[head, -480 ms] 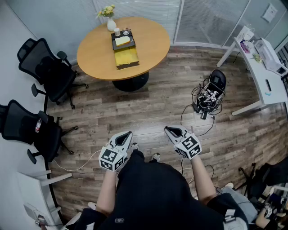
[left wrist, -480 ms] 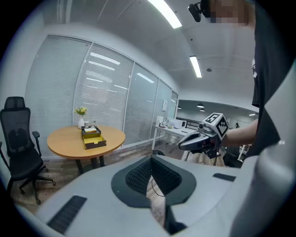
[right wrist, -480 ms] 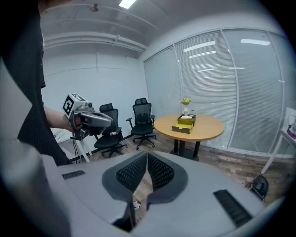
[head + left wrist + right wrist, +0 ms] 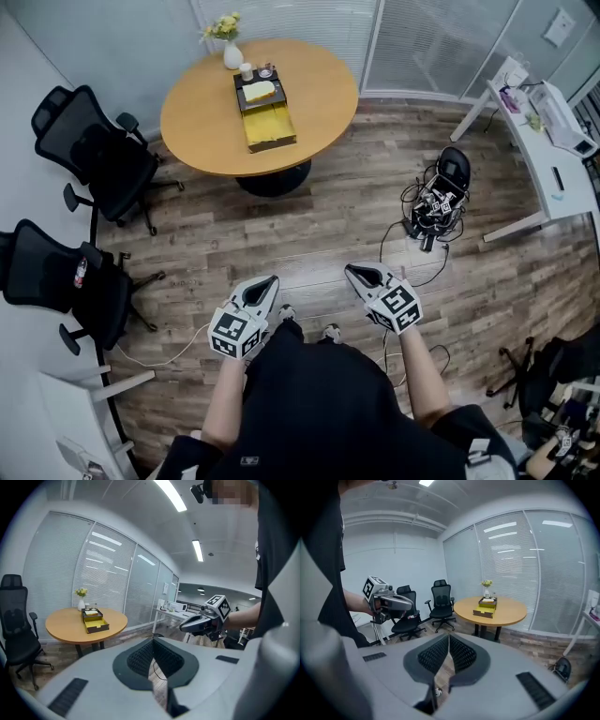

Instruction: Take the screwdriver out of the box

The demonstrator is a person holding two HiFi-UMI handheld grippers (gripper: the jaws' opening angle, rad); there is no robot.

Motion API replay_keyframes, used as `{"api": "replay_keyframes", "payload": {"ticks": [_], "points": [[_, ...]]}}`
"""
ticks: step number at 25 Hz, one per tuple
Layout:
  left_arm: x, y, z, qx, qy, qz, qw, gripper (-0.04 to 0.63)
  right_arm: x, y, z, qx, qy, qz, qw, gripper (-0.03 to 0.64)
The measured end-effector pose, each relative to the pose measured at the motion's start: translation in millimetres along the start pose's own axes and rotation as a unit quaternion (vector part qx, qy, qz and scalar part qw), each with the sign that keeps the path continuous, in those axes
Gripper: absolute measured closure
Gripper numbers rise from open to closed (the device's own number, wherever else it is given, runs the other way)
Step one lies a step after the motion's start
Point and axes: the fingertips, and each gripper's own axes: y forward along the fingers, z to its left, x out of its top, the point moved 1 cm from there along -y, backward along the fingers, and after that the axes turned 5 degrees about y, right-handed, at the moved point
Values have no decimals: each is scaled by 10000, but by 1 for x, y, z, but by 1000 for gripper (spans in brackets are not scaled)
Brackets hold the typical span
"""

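Standing well back from the round wooden table (image 4: 319, 84), the person holds both tools low in front of the body, over the plank floor, approx. level w/ each other. Left gripper (image 4: 268, 281): jaws pressed together at the tips, nothing between them; its own view looks along the closed pads twd. the table. Right gripper (image 4: 351, 270): same, jaws clenched on nothing, pads meeting at the tip, pointing twd. the table and chairs. The two grippers are apart, angled slightly inward, neither near the table. The box (image 4: 267, 127) lies on the tabletop, well away from both tools: an open yellow tray w/ a black section behind it holding a pale item. The screwdriver can't be made out at this range, so its exact spot in the box is unclear. A small white vase (image 4: 232, 53) w/ yellow flowers stands at the table's far edge, just beyond the box. Two black office chairs (image 4: 103, 150) sit left of the table, a cable bundle (image 4: 433, 202) lies on the floor to the right, and a white desk (image 4: 548, 141) is further right.
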Motion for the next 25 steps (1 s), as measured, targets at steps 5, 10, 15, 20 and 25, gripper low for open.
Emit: {"api": "replay_keyframes", "payload": {"ticks": [5, 10, 15, 20, 25], "points": [[-1, -2, 29, -158, -19, -14, 9999, 591, 13, 25, 4, -114, 49, -89, 9999, 609], [-1, -5, 60, -391, 15, -24, 9992, 591, 20, 51, 9, -315, -36, -52, 9995, 609], [-2, -7, 101, -517, 19, -35, 9987, 591, 23, 75, 10, -566, 109, -57, 9983, 608], [3, -5, 128, -434, -55, -80, 9990, 591, 23, 92, 11, -404, 174, 70, 9990, 609], [7, 6, 145, -276, -106, 18, 9996, 591, 41, 113, -2, 96, 271, 85, 9995, 610]]}}
